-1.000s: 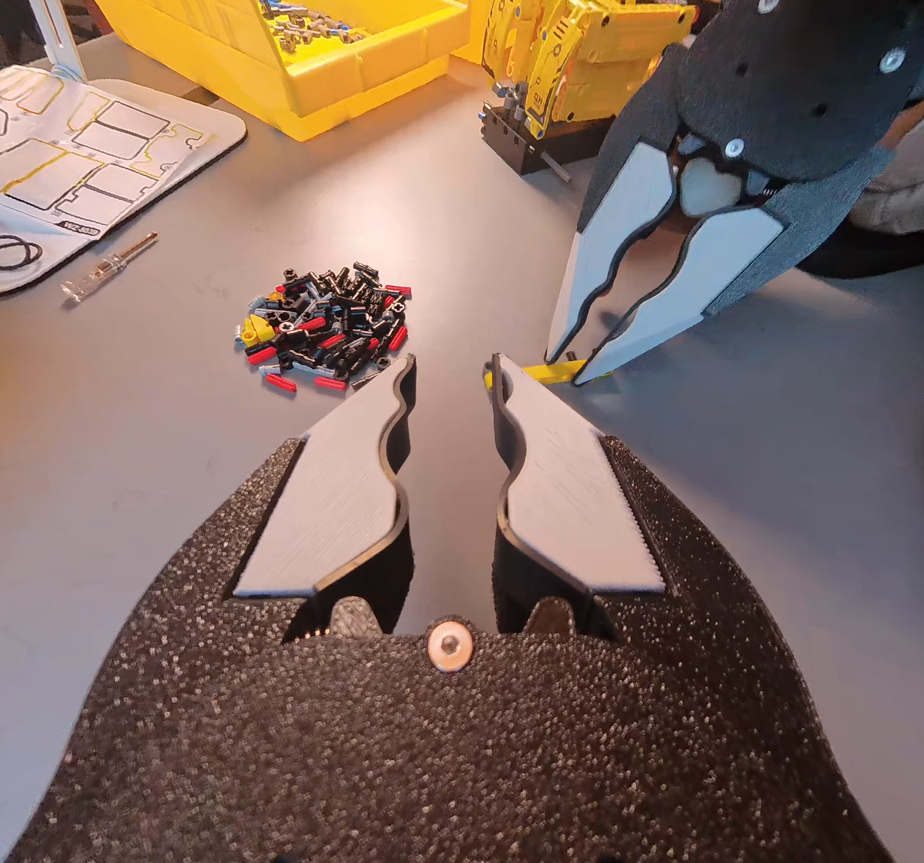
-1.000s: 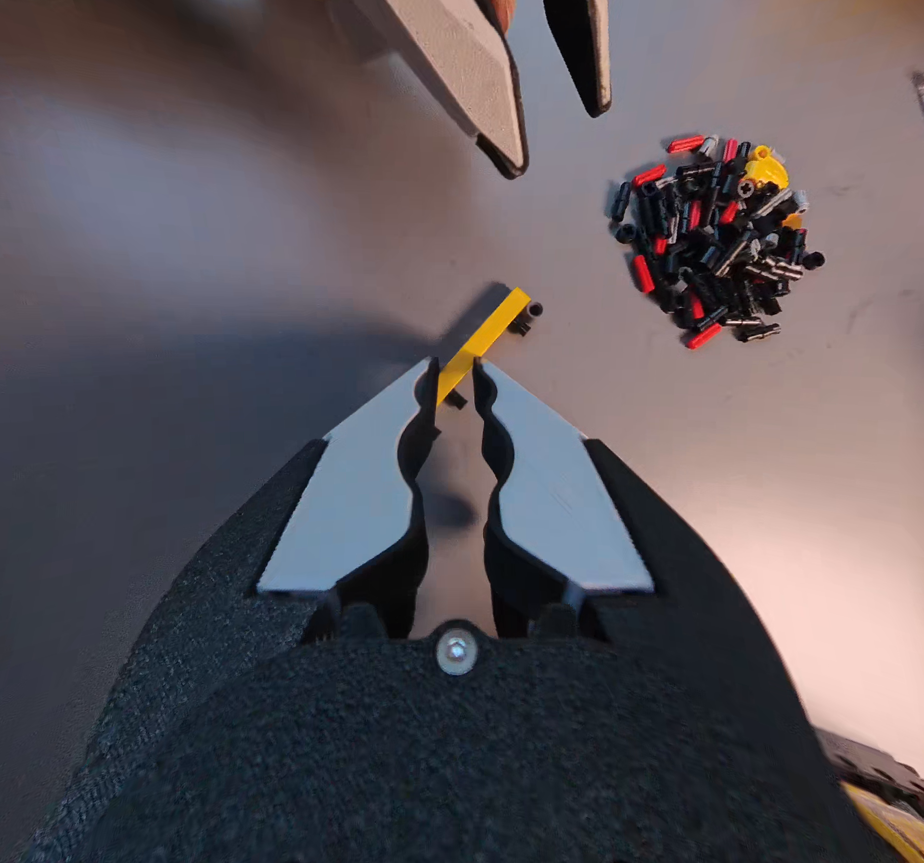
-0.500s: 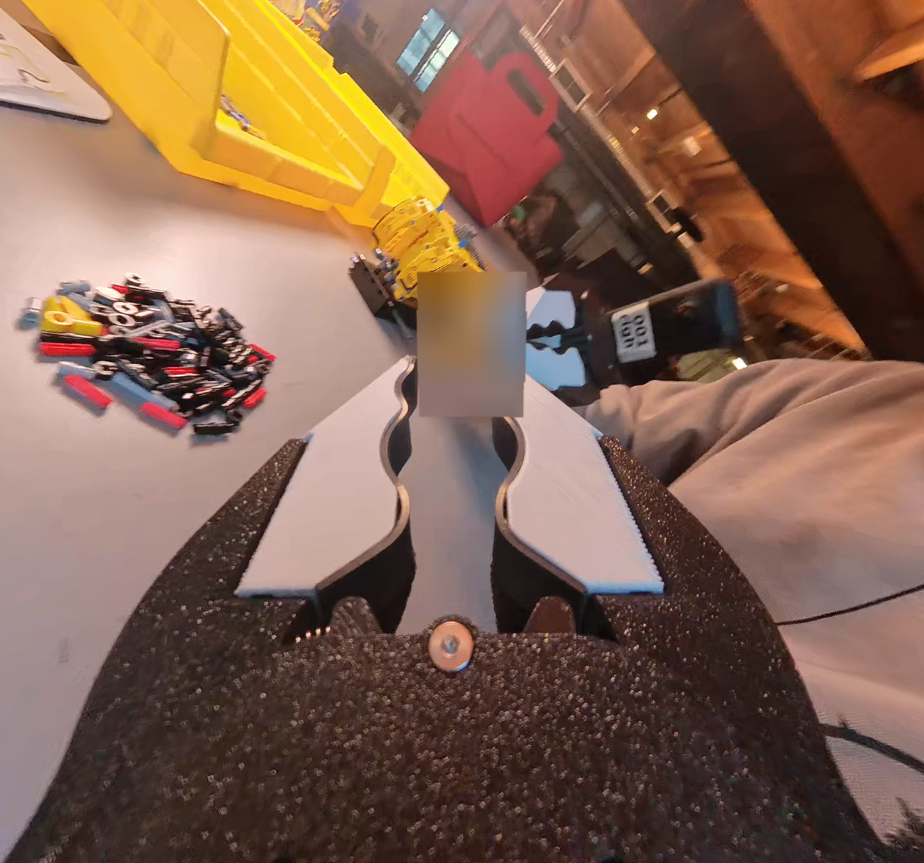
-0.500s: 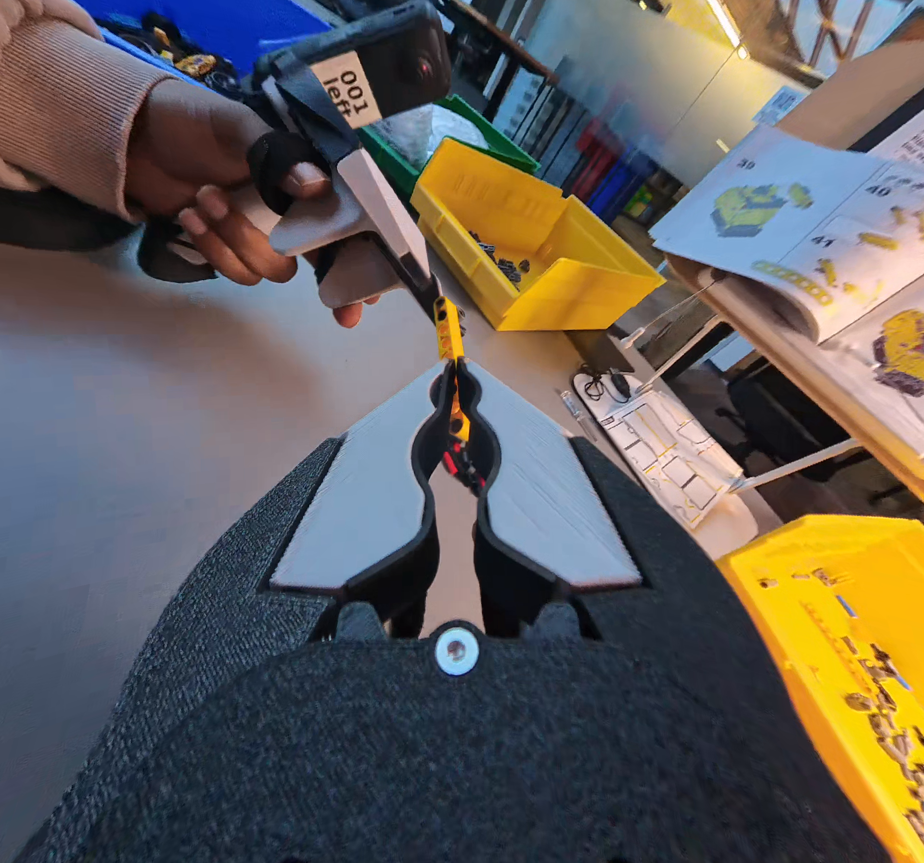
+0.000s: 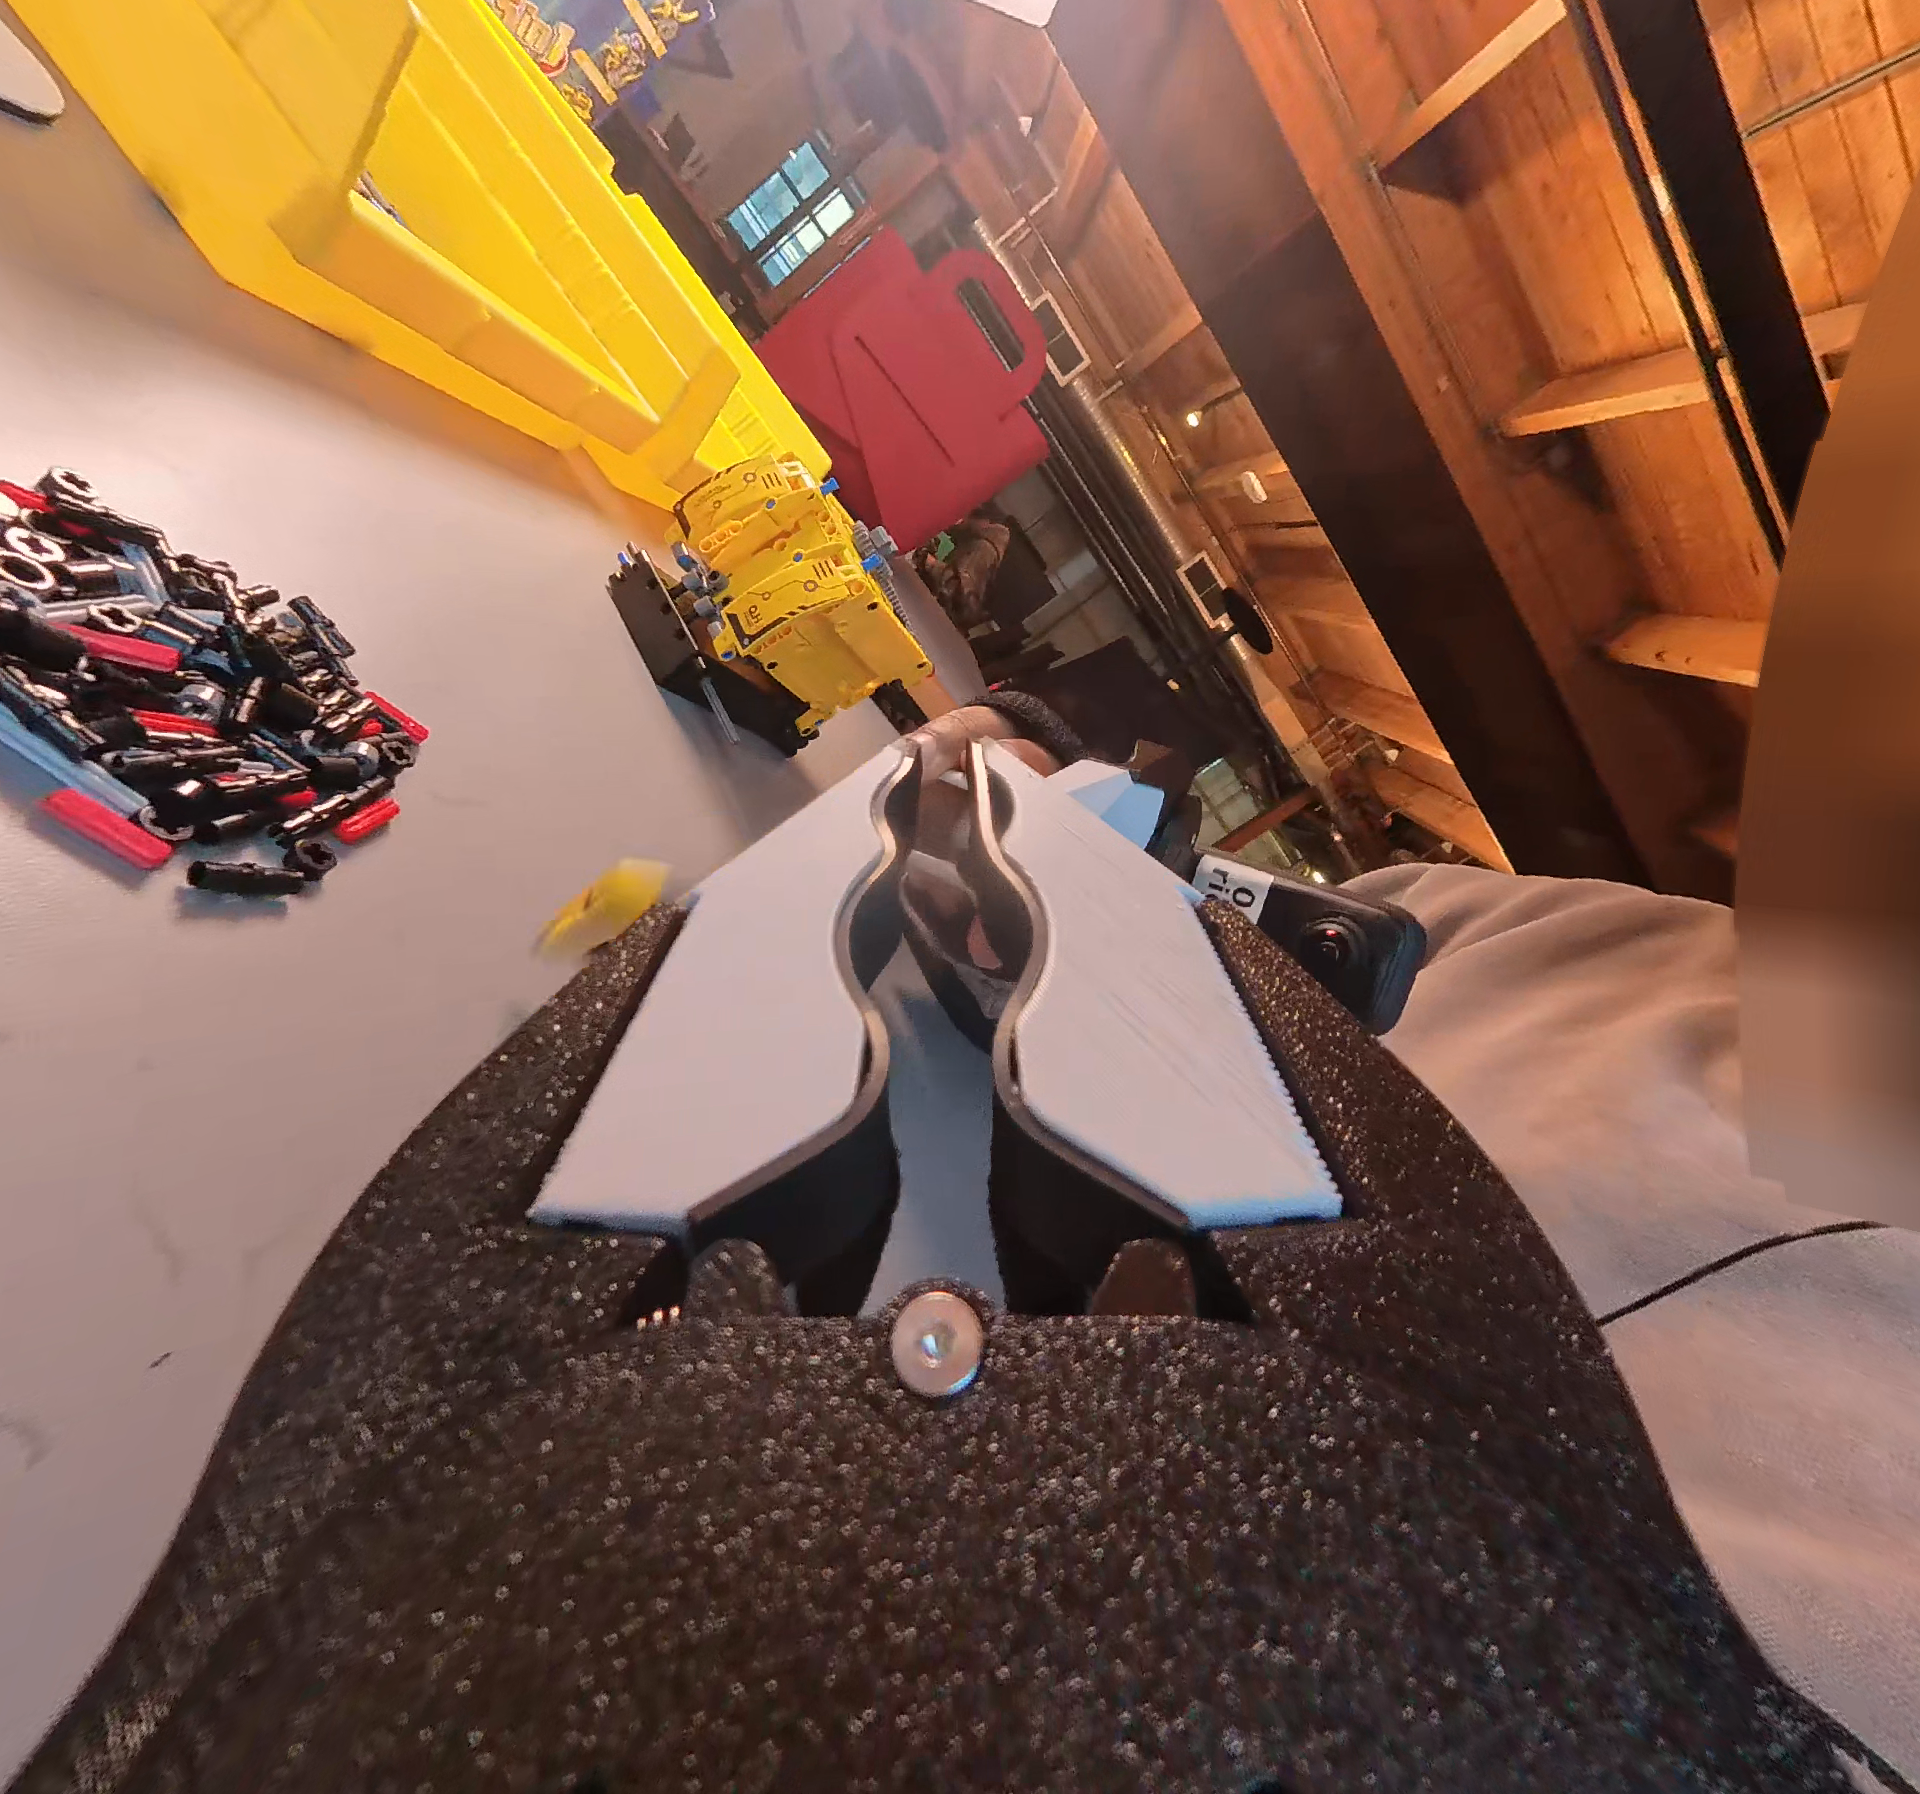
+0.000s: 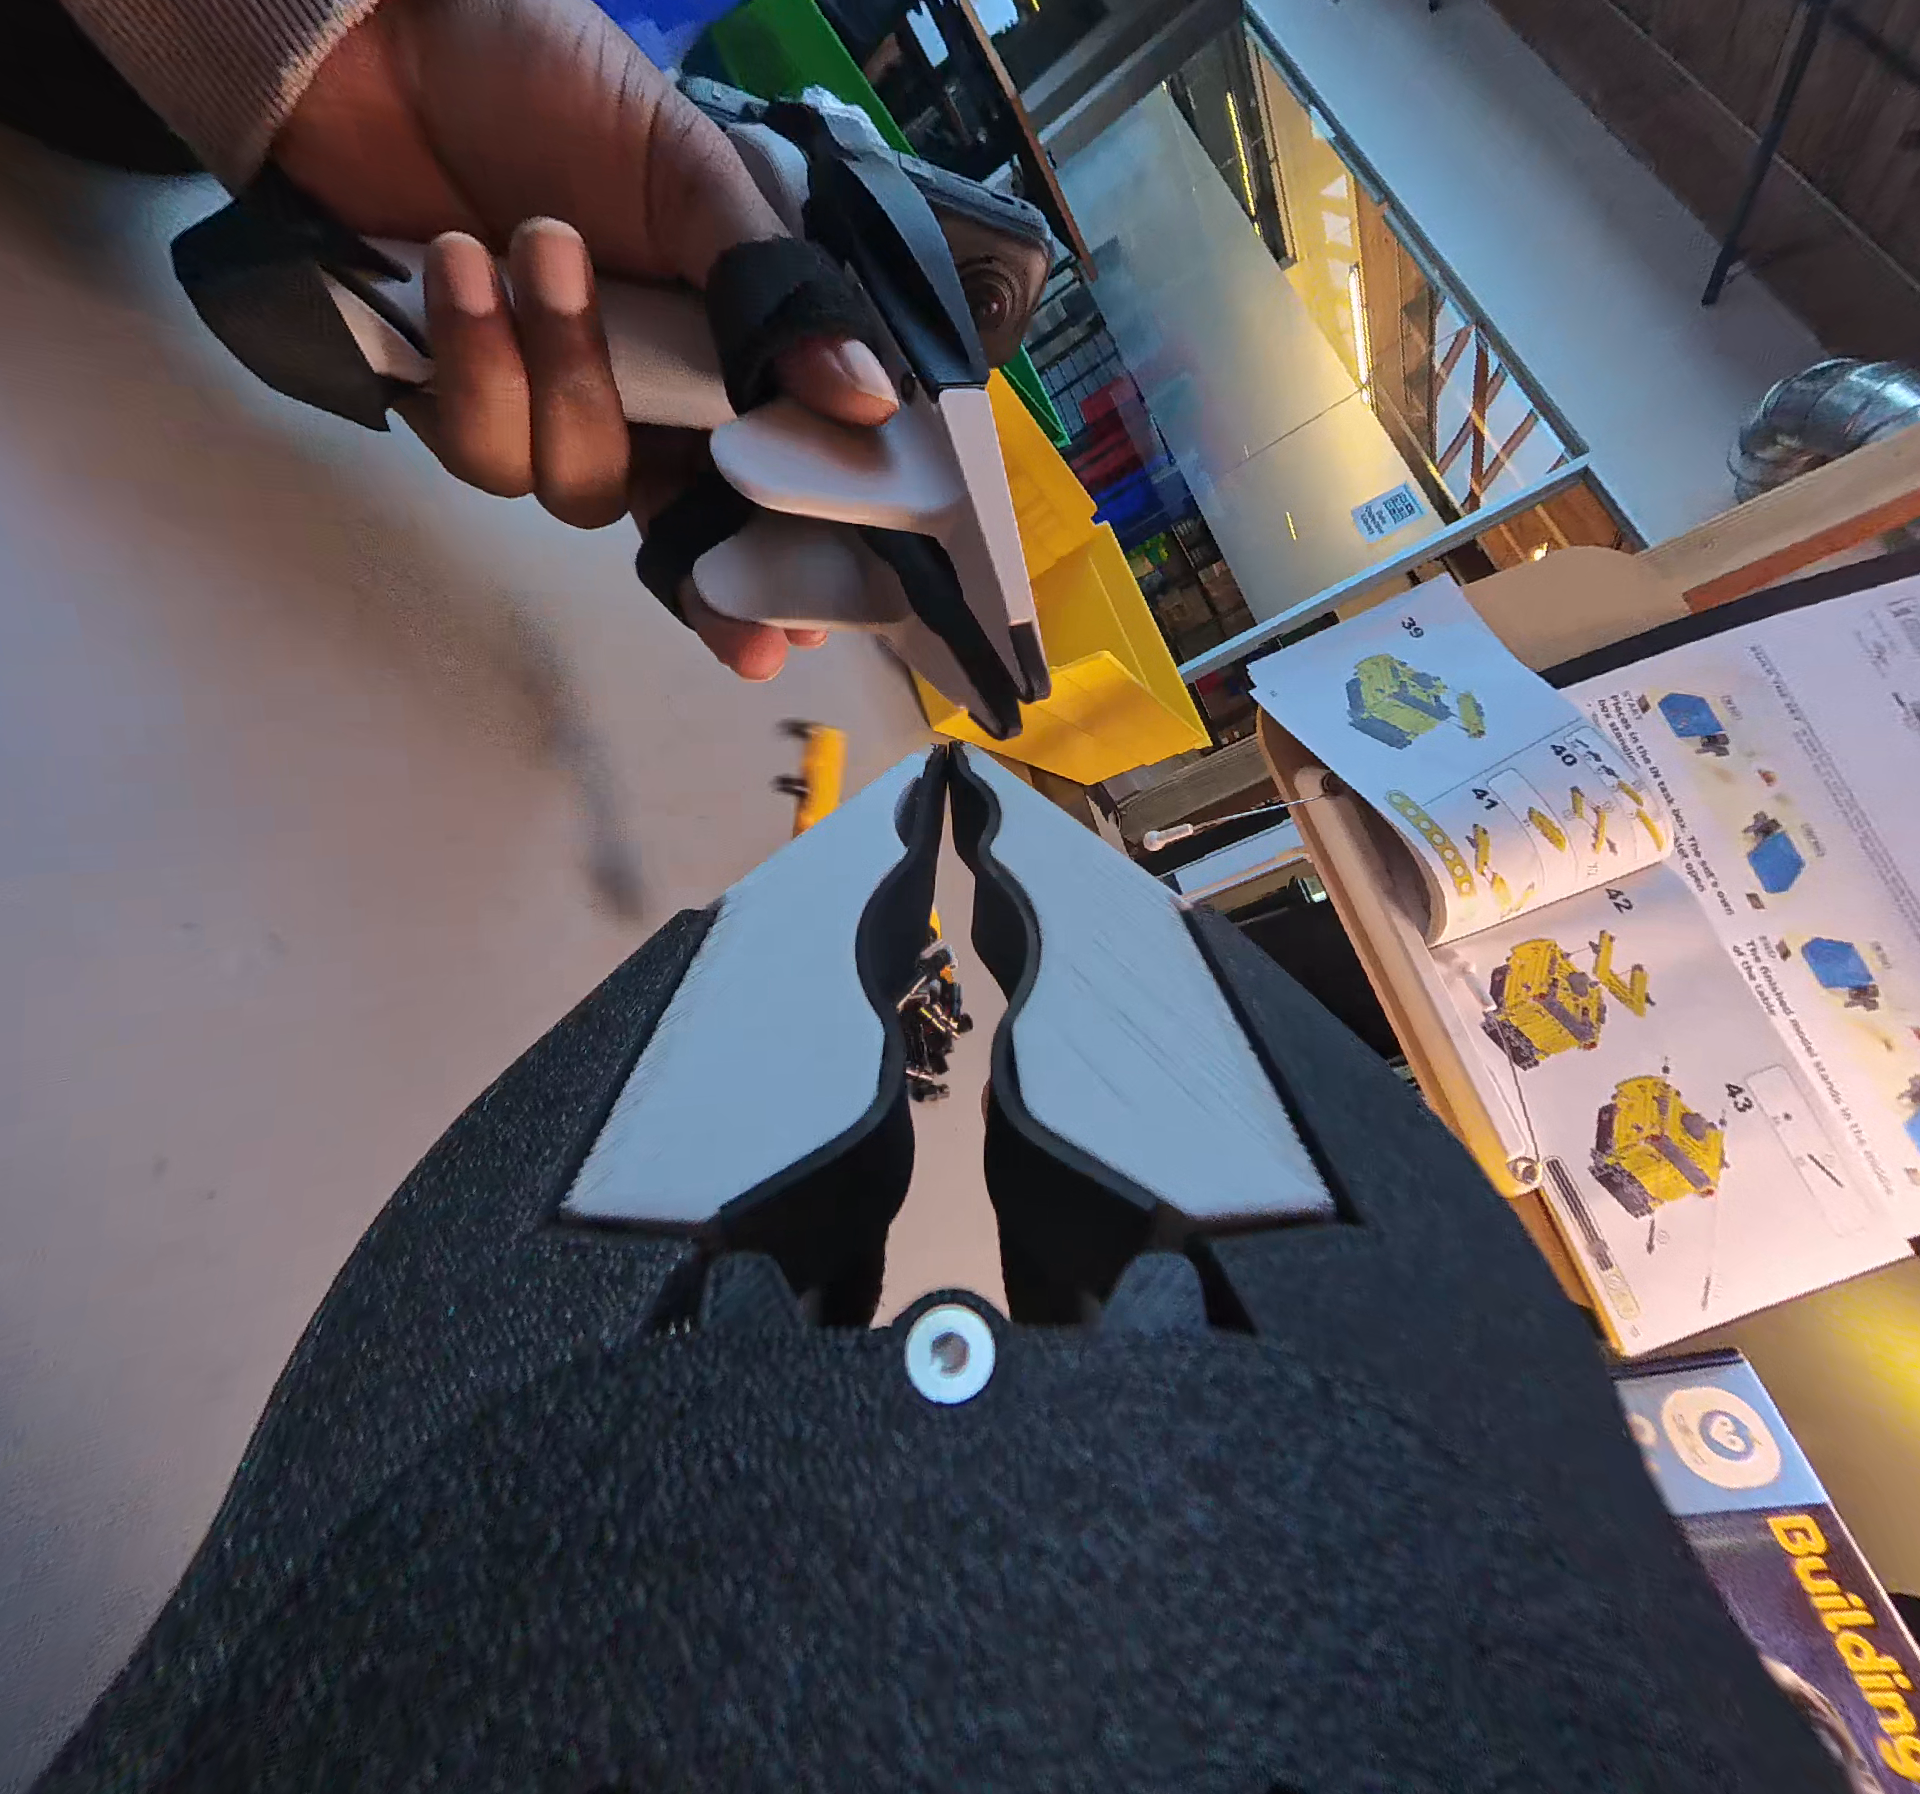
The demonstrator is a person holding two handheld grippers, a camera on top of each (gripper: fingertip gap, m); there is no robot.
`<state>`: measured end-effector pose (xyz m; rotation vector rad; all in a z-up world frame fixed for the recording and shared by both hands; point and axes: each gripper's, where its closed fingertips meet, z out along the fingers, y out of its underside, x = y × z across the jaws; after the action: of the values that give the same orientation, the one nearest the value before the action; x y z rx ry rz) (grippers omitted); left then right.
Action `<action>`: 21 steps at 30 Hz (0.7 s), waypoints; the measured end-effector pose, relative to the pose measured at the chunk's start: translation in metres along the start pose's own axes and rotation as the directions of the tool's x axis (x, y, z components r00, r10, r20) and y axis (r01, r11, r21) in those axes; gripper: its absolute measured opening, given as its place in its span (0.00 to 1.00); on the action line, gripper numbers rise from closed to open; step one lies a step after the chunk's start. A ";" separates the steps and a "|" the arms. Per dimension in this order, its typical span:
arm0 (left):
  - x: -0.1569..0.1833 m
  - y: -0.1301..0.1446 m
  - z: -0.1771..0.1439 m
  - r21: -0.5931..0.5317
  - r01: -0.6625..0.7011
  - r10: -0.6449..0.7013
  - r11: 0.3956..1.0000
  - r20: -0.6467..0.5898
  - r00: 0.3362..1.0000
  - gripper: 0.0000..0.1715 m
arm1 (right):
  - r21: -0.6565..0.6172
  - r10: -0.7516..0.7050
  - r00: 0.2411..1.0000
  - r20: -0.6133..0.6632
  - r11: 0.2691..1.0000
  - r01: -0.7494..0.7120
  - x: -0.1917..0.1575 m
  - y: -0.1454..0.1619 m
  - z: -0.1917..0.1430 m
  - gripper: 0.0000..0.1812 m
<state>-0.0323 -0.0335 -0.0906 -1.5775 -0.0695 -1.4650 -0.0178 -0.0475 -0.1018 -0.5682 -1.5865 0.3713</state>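
A grey table (image 5: pixel 312 1069) fills the near ground, with a timber-walled workshop behind it. On it lies a pile of small black, red and grey pins (image 5: pixel 177 705), the handiest landmark.

The left gripper (image 5: pixel 943 757), gripped by a hand (image 6: pixel 540 217), is raised off the table past the pile. Its jaws are drawn in to a slim gap and nothing shows between them. The right gripper (image 6: pixel 948 757) faces it tip to tip, just apart. Its jaws are pressed together at the ends and grasp nothing visible.

A yellow beam (image 6: pixel 818 776) with black pins in it sits clear of both, between the pile and the two sets of tips. It is blurred, so it cannot be told whether it rests on the table or is in the air.

Beyond the pile stand yellow bins (image 5: pixel 416 217), and a half-built yellow model (image 5: pixel 800 622) stands beside them. An open instruction booklet (image 6: pixel 1610 913) is propped up well apart from the pile, with a printed box (image 6: pixel 1818 1588) near the booklet.
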 end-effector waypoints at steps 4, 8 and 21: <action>-0.016 0.003 -0.003 -0.046 -0.088 0.093 0.995 0.122 0.988 0.04 | -0.014 0.128 0.991 0.030 0.992 -0.127 0.001 0.010 0.001 0.00; -0.029 -0.002 -0.013 -0.152 -0.292 0.325 0.944 0.272 0.906 0.06 | -0.125 0.437 0.894 0.095 0.897 -0.425 0.003 0.043 0.002 0.06; -0.062 0.023 -0.020 -0.502 -0.469 0.665 0.727 0.348 0.660 0.10 | -0.480 0.578 0.722 0.381 0.791 -0.380 -0.036 0.100 0.031 0.21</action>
<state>-0.0508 -0.0264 -0.1570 -2.0209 0.4090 -0.5346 -0.0334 0.0179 -0.1901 -1.2900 -2.0297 0.6708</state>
